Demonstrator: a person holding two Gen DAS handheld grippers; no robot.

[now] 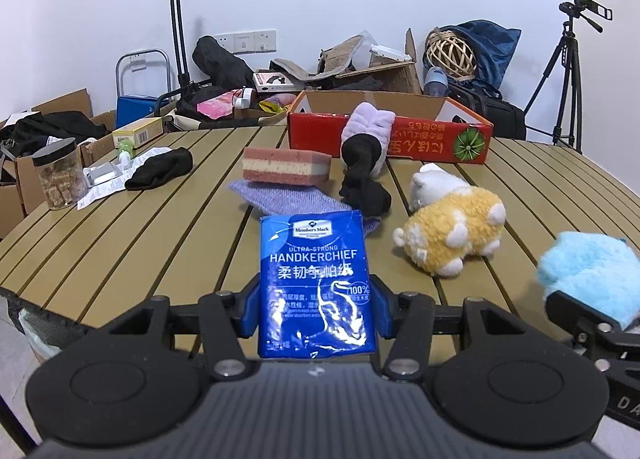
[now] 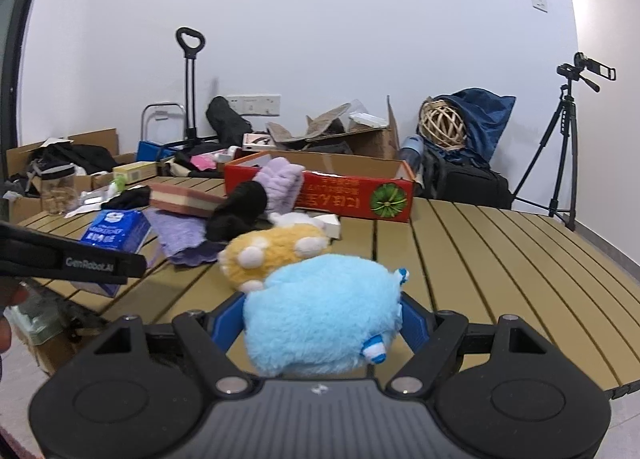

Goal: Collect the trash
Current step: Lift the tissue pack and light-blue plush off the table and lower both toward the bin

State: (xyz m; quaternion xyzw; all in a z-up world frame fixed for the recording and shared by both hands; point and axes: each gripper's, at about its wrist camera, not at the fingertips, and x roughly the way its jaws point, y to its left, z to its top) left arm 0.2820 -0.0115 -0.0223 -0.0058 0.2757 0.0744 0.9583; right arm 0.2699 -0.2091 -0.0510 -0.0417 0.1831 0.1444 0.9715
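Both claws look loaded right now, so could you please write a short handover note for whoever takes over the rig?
Left claw: shut on the blue handkerchief pack, held above the table.
Right claw: shut on the light blue plush toy.
On the table: yellow plush toy, striped sponge, purple cloth, black socks, red box at the far edge.
Done: two items picked up.
Left: drop them off; no bin visible.

A slatted tan desk (image 1: 120,227) carries clutter; a pink-and-cream sponge (image 1: 286,170) rests on a purple cloth (image 1: 280,199); a black sock (image 1: 160,174) lies left of it, near a glass jar (image 1: 60,175) of brown cubes; a red cardboard box (image 1: 400,137) stands at the far edge, a lilac plush (image 1: 368,127) leaning on it; a tripod with camera (image 1: 568,71) stands by the white wall; a wicker ball (image 1: 450,53) sits on a blue bag.
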